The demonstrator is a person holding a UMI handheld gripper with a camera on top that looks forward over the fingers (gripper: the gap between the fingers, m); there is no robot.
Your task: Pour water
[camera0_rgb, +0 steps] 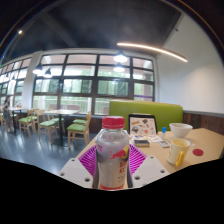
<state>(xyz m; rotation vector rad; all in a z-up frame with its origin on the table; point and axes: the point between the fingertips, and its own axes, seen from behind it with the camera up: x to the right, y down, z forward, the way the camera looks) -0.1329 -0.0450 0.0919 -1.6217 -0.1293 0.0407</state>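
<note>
Water sits in one clear bottle point(112, 155) with a red cap, and you have that bottle right between the two fingers of your gripper point(113, 168). Both pink pads point(89, 160) press on its sides, one on each side, so the fingers are closed about as wide as the bottle and they hold it standing up. Far off to the left you can see some green chairs point(50, 123) and tables by a big wall of windows point(90, 75); they are too small to count well. Past the bottle stands one green sofa point(146, 110). To the right of the bottle is a light wooden table point(205, 140). On it stands one upright card point(142, 127) with pictures, and one dark flat thing point(141, 143) lies just in front of the card. Next comes one yellow cup point(179, 152), near your right finger. One white bowl point(181, 129) sits behind the cup. Last, one small red round thing point(198, 152) lies to the right of the cup.
</note>
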